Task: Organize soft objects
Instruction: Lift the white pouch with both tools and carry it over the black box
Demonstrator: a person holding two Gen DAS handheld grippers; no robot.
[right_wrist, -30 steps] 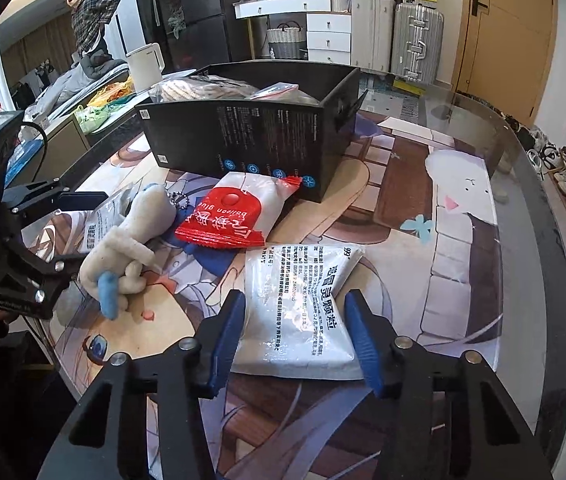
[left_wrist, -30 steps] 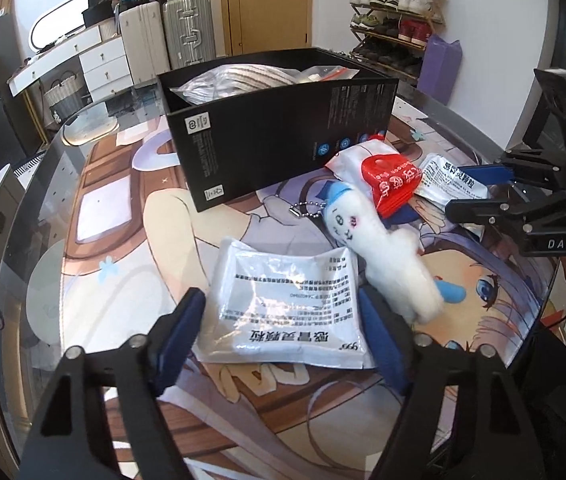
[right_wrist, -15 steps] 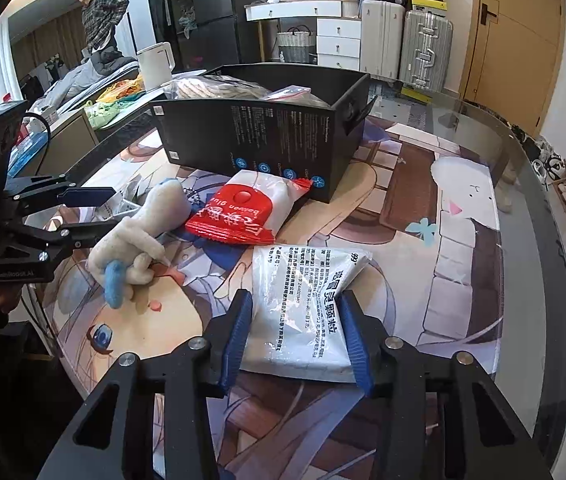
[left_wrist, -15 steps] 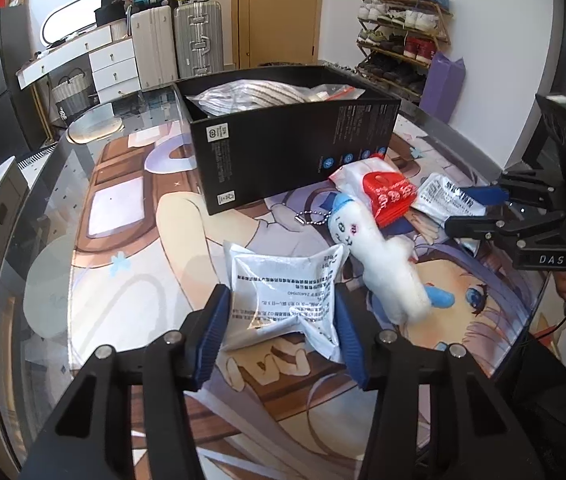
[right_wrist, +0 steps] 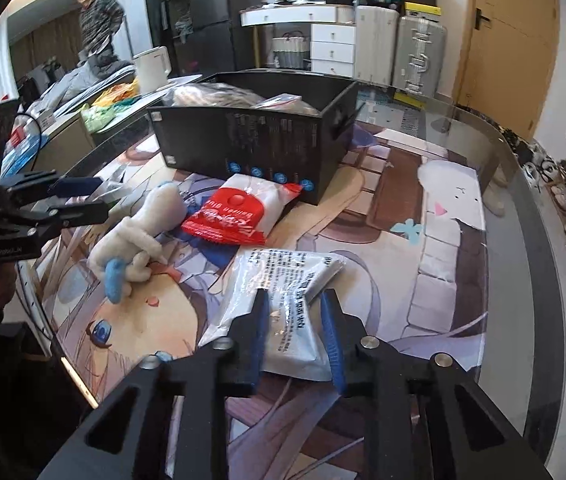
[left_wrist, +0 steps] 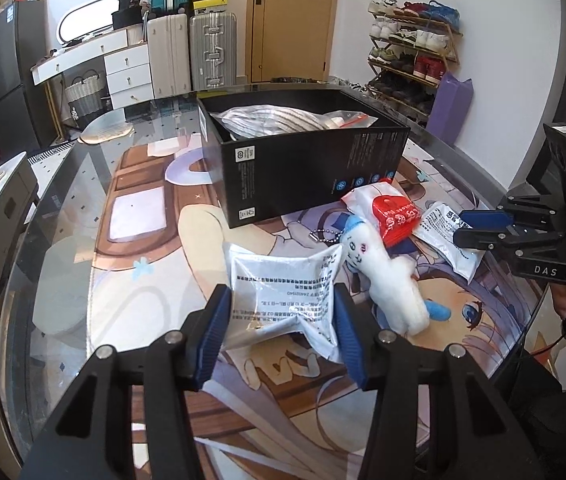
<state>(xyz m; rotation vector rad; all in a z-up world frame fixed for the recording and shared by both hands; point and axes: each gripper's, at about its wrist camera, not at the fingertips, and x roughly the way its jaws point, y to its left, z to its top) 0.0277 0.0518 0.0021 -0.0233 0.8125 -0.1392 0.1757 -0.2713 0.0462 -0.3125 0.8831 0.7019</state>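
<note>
My left gripper is shut on a white printed sachet, which crumples between the blue pads and is lifted off the table. My right gripper is shut on a second white printed sachet, squeezing its near end. A white plush toy with blue tips and a red-and-white packet lie in between. A black box holding bagged items stands behind them.
The glass table carries a cartoon-print mat. Each gripper shows in the other's view, the right one and the left one. Suitcases, drawers and a shoe rack stand behind; a person is at the back left.
Both grippers have closed from wide open onto their sachets, which now buckle between the pads. The left sachet has risen off the table.
</note>
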